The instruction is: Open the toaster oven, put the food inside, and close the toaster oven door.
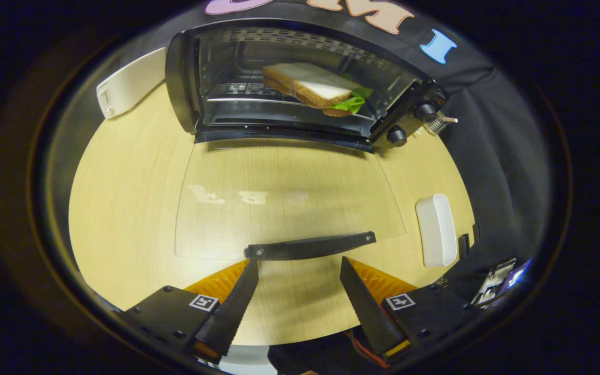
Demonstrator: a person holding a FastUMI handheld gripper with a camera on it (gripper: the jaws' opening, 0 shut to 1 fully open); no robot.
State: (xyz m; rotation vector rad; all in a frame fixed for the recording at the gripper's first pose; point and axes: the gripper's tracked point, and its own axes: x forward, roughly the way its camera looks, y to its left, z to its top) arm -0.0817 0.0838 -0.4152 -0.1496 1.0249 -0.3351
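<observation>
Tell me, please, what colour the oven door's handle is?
Black, clearest in the gripper view: the door handle lies just ahead of the open tool.

Staged recording booth, not a real kitchen: black cloth wall round a pale wood table [123,208] w/ just a toaster oven [300,88], door down, sandwich [308,83] inside, plus a white tray [437,229] & white plastic piece [128,83]. Gripper [300,271] fingers apart, empty.

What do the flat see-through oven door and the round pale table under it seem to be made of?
The clear toaster oven door looks like smooth glass: wood grain shows through and it carries faint reflections. Its black handle could be plastic or painted metal. The pale round table looks like matte wood or laminate. The open gripper hovers before the handle.
</observation>
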